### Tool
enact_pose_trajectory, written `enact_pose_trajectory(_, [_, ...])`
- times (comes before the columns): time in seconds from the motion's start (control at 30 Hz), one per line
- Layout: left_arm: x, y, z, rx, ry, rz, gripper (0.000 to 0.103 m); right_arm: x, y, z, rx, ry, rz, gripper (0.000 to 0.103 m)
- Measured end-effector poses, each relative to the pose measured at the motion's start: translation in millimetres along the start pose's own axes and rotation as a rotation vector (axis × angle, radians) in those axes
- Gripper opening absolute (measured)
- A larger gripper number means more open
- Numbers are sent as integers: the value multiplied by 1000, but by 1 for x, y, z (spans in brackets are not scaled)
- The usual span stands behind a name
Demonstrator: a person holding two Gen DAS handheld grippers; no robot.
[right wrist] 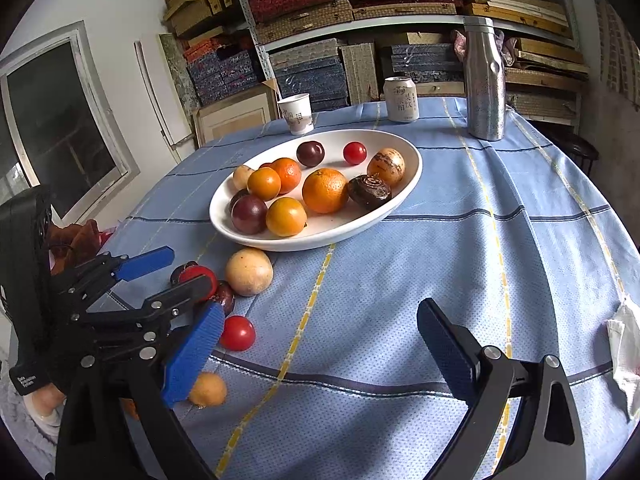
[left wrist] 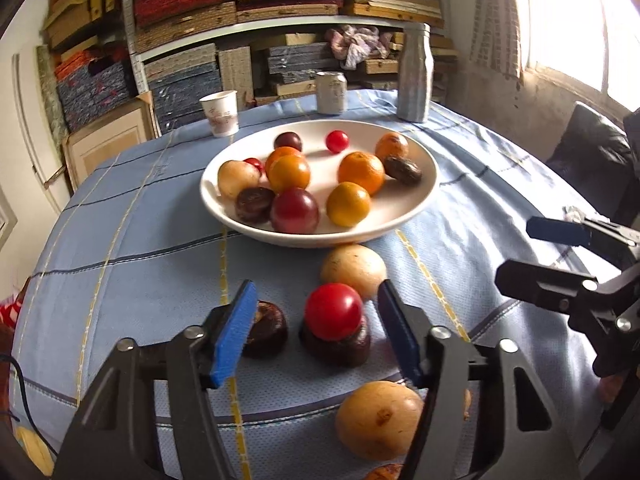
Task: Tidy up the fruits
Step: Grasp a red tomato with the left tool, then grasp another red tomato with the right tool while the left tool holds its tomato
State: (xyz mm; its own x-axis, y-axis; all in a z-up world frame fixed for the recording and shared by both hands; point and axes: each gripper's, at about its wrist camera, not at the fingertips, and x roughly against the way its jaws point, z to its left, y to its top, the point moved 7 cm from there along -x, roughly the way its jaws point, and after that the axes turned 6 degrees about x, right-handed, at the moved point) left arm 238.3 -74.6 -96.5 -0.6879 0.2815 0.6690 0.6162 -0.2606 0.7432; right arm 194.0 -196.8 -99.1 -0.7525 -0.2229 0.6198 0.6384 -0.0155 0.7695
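Note:
A white bowl [left wrist: 424,184] holds several fruits: oranges, dark plums, red tomatoes, tan fruits. On the cloth in front of it lie a red tomato [left wrist: 334,311] over a dark fruit [left wrist: 340,346], another dark fruit [left wrist: 268,330], and two tan fruits [left wrist: 354,270] [left wrist: 378,420]. My left gripper [left wrist: 316,334] is open, its blue pads either side of the red tomato, not touching. My right gripper [right wrist: 316,356] is open and empty over bare cloth; it shows at the right of the left wrist view [left wrist: 516,252]. A second red tomato [right wrist: 237,333] and a small orange [right wrist: 208,390] lie by its left pad.
A paper cup [left wrist: 221,114], a drink can [left wrist: 331,93] and a steel bottle [left wrist: 416,74] stand behind the bowl. Shelves of stacked boxes fill the back. A white tissue [right wrist: 624,356] lies at the table's right edge. The blue checked cloth [right wrist: 440,248] covers the table.

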Motion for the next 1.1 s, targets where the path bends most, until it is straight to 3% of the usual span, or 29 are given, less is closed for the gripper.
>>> enact_pose_trajectory(0.2, [-5, -1, 2, 21, -47, 26, 31, -2, -2, 1, -3, 10, 10, 98])
enact_pose_trajectory(0.4, [0, 0, 5, 41, -43, 9, 30, -7, -4, 5, 13, 34, 31, 98])
enact_pose_trajectory(0.6, [31, 3, 49, 127, 68, -61, 30, -18, -10, 26, 97, 63, 69, 96])
enact_pose_trajectory(0.67, [33, 1, 62, 165, 79, -59, 30, -25, -12, 32, 117, 69, 95, 91])
enact_pose_trajectory(0.8, [29, -1, 76, 216, 78, -42, 30, -38, -17, 38, 127, 92, 152, 58])
enact_pose_trajectory(1.03, [25, -1, 66, 188, 72, -34, 30, -52, -17, 57, 129, 175, 194, 52])
enact_pose_trajectory(1.07, [24, -1, 67, 190, 71, -32, 30, -52, -17, 59, 130, 182, 193, 48])
enact_pose_trajectory(1.1, [23, -1, 67, 192, 69, -30, 30, -53, -17, 62, 123, 211, 196, 36])
